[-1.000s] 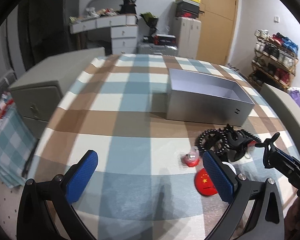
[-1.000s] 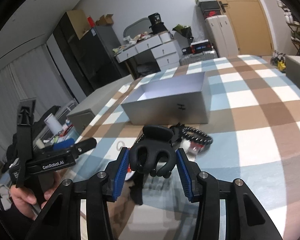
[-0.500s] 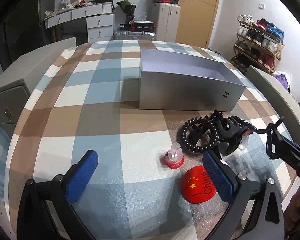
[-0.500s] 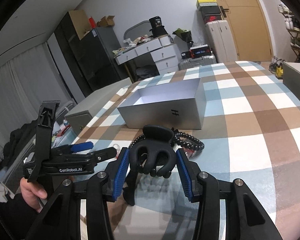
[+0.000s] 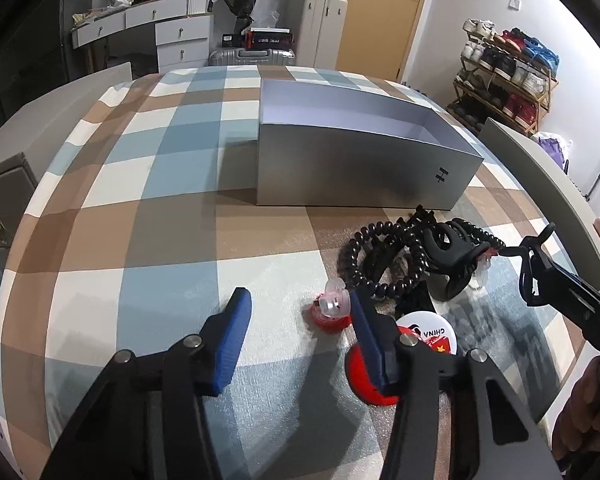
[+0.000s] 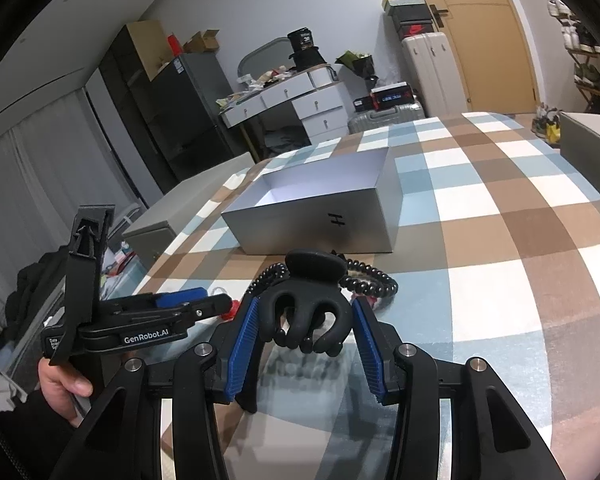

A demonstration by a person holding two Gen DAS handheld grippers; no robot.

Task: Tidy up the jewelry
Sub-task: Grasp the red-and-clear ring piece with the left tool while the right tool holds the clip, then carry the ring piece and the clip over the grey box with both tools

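My right gripper (image 6: pixel 305 336) is shut on a black claw hair clip (image 6: pixel 306 312) and holds it just above the checked tablecloth; the clip also shows in the left wrist view (image 5: pixel 450 254). Behind the clip lies a black beaded bracelet (image 5: pixel 374 258). My left gripper (image 5: pixel 298 330) is open and empty, low over the cloth. Its right finger (image 5: pixel 366 336) is next to a small red and clear trinket (image 5: pixel 332 306). A red and white China badge (image 5: pixel 430 336) lies right of that finger. An open silver box (image 5: pixel 352 164) stands behind the jewelry.
A grey cabinet (image 5: pixel 4 196) stands at the table's left. A grey padded edge (image 5: pixel 540 184) runs along the right. A shoe rack (image 5: pixel 508 76), suitcases and a white desk stand in the room behind.
My left gripper has moved forward and right toward the red trinket and its jaws have narrowed. My right gripper still holds the hair clip and has barely moved.
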